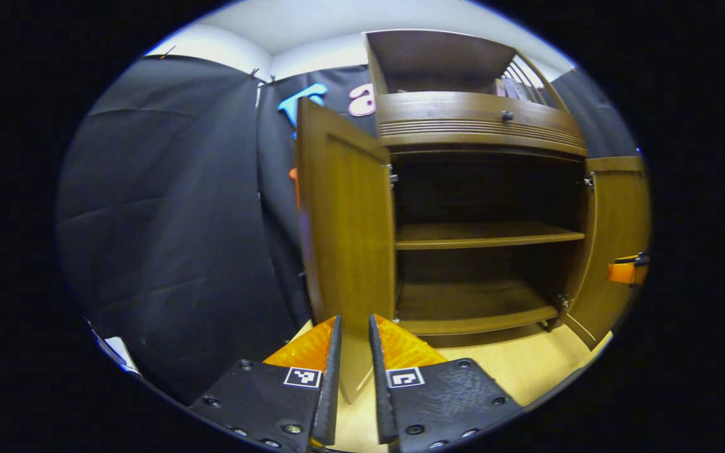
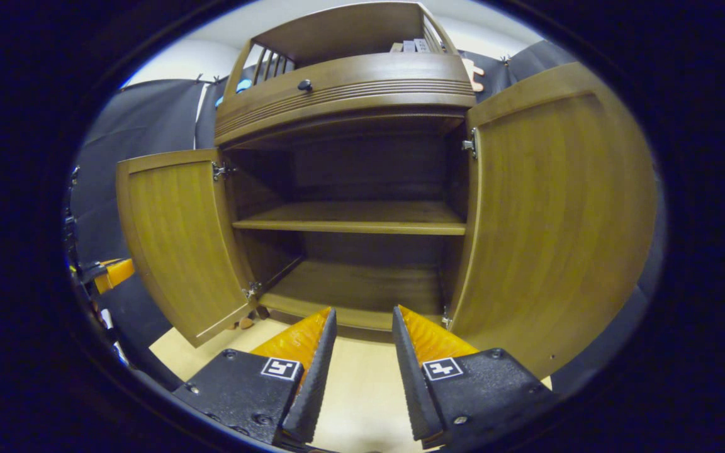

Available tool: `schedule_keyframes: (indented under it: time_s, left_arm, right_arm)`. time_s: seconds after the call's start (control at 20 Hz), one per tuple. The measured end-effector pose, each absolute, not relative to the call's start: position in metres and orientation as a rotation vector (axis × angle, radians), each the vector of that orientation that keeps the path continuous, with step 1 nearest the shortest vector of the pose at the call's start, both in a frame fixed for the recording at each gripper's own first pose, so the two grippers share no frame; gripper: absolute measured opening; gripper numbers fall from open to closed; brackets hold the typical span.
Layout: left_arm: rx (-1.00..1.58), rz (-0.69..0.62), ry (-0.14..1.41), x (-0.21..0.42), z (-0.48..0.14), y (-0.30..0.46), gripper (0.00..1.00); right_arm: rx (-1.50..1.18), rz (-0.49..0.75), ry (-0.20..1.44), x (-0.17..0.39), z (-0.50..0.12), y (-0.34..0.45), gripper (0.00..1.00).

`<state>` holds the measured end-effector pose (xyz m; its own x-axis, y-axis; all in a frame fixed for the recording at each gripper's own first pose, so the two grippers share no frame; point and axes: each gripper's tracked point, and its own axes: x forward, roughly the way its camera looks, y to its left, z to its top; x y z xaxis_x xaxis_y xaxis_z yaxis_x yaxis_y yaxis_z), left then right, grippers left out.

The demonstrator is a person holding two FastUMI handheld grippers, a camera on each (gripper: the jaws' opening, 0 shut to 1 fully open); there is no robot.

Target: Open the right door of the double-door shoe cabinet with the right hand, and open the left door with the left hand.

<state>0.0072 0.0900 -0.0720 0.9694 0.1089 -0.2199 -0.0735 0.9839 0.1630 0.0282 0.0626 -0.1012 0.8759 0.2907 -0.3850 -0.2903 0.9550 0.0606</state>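
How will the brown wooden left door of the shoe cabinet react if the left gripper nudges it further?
The brown wooden left door looks like a rigid panel, so probably no flex. It hangs on metal hinges, so it should swing rather than slide. The left gripper is open; the smooth finish might let fingers slip.

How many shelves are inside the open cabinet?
2. A middle shelf runs across the cabinet halfway up, and a bottom shelf lies just above the floor. Both look bare; the dark back corners could hide something.
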Motion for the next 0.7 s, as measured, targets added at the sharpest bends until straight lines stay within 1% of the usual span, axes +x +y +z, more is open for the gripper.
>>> schedule_keyframes:
  time_s: [0.05, 0.1, 0.15, 0.2, 0.25, 0.3, 0.35, 0.4, 0.45, 0.5, 0.55, 0.6, 0.65, 0.7]
  left_arm:
    - [0.154, 0.067, 0.225, 0.009, -0.072, 0.076, 0.35]
    - [0.15, 0.046, 0.222, 0.012, -0.072, 0.063, 0.27]
    - [0.141, 0.022, 0.225, 0.014, -0.074, 0.05, 0.47]
    - [0.134, -0.001, 0.225, 0.017, -0.075, 0.038, 0.39]
    - [0.131, -0.015, 0.224, 0.016, -0.073, 0.029, 0.43]
    - [0.125, -0.033, 0.224, 0.015, -0.072, 0.02, 0.52]
    - [0.12, -0.04, 0.218, 0.016, -0.07, 0.014, 0.51]
    - [0.11, -0.057, 0.212, 0.017, -0.068, 0.007, 0.61]
    - [0.099, -0.08, 0.213, 0.018, -0.068, -0.004, 0.53]
    - [0.092, -0.103, 0.224, 0.019, -0.07, -0.012, 0.62]
    - [0.089, -0.117, 0.23, 0.02, -0.071, -0.019, 0.7]
    - [0.088, -0.122, 0.228, 0.02, -0.07, -0.024, 0.82]
    - [0.087, -0.131, 0.228, 0.02, -0.07, -0.029, 0.76]
    - [0.086, -0.137, 0.227, 0.021, -0.069, -0.032, 0.77]
  right_arm:
    - [0.002, 0.298, 0.395, 0.027, -0.1, 0.061, 0.58]
    - [0.003, 0.293, 0.389, 0.025, -0.098, 0.059, 0.58]
    - [0.006, 0.29, 0.385, 0.024, -0.097, 0.057, 0.58]
    - [0.009, 0.292, 0.387, 0.022, -0.096, 0.057, 0.58]
    - [0.015, 0.291, 0.382, 0.021, -0.095, 0.056, 0.6]
    - [0.021, 0.29, 0.372, 0.021, -0.091, 0.055, 0.6]
    - [0.025, 0.287, 0.361, 0.021, -0.087, 0.054, 0.58]
    - [0.027, 0.28, 0.349, 0.021, -0.084, 0.051, 0.58]
    - [0.029, 0.274, 0.338, 0.02, -0.082, 0.048, 0.6]
    - [0.03, 0.271, 0.331, 0.02, -0.081, 0.047, 0.58]
    - [0.032, 0.269, 0.331, 0.019, -0.082, 0.046, 0.59]
    - [0.037, 0.267, 0.331, 0.019, -0.082, 0.044, 0.59]
    - [0.042, 0.267, 0.329, 0.02, -0.081, 0.043, 0.59]
    - [0.044, 0.269, 0.324, 0.02, -0.079, 0.043, 0.59]
